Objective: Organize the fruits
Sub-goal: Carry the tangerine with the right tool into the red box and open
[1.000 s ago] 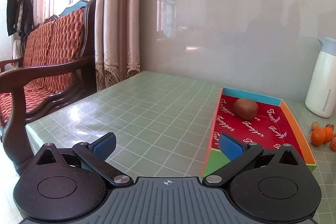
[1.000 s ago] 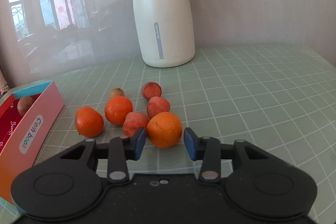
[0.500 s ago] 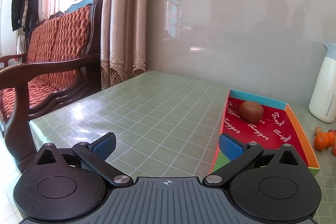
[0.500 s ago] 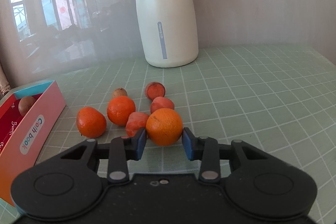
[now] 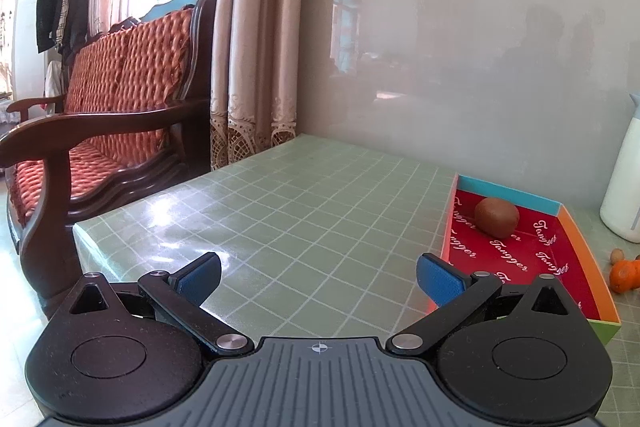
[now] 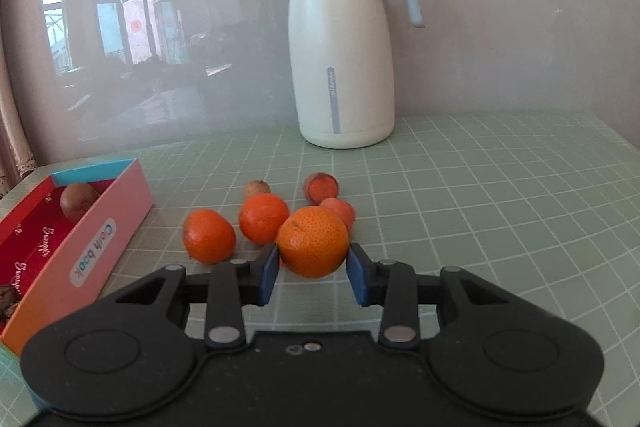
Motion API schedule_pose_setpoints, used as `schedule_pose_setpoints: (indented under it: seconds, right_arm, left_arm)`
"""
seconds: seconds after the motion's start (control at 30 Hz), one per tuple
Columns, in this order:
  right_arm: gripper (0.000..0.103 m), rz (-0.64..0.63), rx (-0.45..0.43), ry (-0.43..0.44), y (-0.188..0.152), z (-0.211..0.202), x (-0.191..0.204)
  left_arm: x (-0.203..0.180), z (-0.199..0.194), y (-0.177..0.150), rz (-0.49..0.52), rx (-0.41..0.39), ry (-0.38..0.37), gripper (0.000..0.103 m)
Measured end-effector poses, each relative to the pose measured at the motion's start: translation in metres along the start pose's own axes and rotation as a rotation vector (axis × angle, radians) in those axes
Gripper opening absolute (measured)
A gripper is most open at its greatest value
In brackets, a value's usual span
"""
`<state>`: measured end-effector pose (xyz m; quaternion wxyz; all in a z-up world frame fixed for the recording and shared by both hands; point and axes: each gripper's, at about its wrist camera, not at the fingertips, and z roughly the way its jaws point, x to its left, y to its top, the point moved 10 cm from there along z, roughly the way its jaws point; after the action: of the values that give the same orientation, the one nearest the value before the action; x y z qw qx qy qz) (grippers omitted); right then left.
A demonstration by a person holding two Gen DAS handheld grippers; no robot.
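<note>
1. Your worktop [image 5: 304, 211] is covered in a pale green grid cloth and stands against a glossy grey wall; a wooden sofa [image 5: 100, 131] with red cushions sits off its left end.
2. A white jug [image 6: 342, 43] with a grey-blue lid and handle stands upright at the back of the worktop, well behind the fruit.
3. The shallow box [image 5: 582, 255] with a red lining lies at the left of the fruit pile. Its pink outer wall faces your right claw.
4. Your left claw [image 5: 318, 277] hovers above bare worktop just left of the box, fingers spread wide with nothing between them.
5. Your right claw [image 6: 312, 269] is clenched on an orange [image 6: 313, 241], both blue pads pressed to its sides.
6. Two more oranges [image 6: 209, 235] lie on the worktop just behind and left of the held one, close together.
7. A brown kiwi [image 5: 496, 217] rests inside the box near its far end.
8. Reddish fruits [image 6: 321, 185] and one small brown fruit [image 6: 257, 187] sit behind the oranges.
</note>
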<state>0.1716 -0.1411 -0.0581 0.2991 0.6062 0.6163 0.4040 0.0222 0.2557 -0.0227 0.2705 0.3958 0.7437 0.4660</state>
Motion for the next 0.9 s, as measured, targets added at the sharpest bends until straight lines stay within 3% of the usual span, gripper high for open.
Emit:
schedule_pose_setpoints:
  seconds: [0.47, 0.67, 0.9]
  right_arm:
    - [0.036, -0.185, -0.026, 0.393, 0.004, -0.029, 0.167]
    - [0.036, -0.278, 0.035, 0.44, -0.015, -0.018, 0.213]
    - [0.038, -0.288, 0.055, 0.431, -0.02, -0.013, 0.217]
  left_arm:
    - [0.051, 0.0, 0.0, -0.052, -0.002, 0.064, 0.103]
    - [0.062, 0.002, -0.002, -0.055, 0.0, 0.077, 0.103]
    - [0.06, 0.003, -0.003, -0.059, 0.007, 0.07, 0.103]
